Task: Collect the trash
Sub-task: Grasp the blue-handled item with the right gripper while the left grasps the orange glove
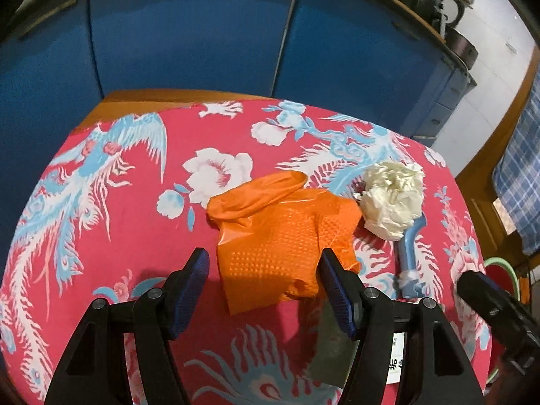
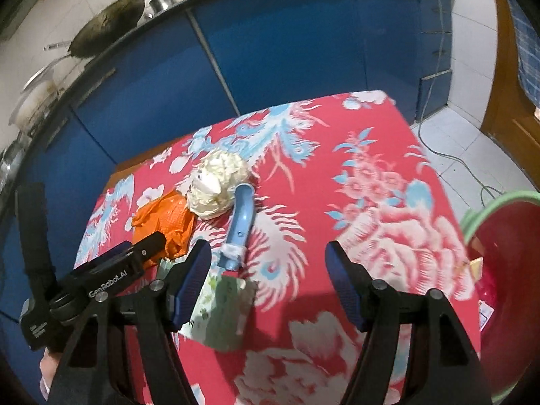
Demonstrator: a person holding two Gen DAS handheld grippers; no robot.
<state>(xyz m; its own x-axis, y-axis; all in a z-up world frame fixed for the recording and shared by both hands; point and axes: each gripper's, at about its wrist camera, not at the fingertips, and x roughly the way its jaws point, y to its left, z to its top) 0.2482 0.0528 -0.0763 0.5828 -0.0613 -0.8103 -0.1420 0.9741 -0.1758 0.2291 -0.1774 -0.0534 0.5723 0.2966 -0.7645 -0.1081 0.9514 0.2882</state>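
both pairs of jaws open and empty, left gripper [image 1: 263, 283] straddling the orange glove [image 1: 283, 226] mid-table beside the paper wad [image 1: 393, 199]: the thin glove may slip or drag the wad toward the table's right edge, missing the bin [image 2: 506, 270].

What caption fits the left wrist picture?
Open left gripper hovers over an orange glove beside crumpled paper on a red flowered tablecloth.

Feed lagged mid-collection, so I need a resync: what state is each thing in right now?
Left hand-held gripper: open, empty, over the glove.
Right hand-held gripper: open, empty.
Orange glove: flat, crumpled, on the tablecloth.
Tissue wad: balled up, resting on the handle's far end.
Blue handle: lying flat.
Red bin: upright beside the table.
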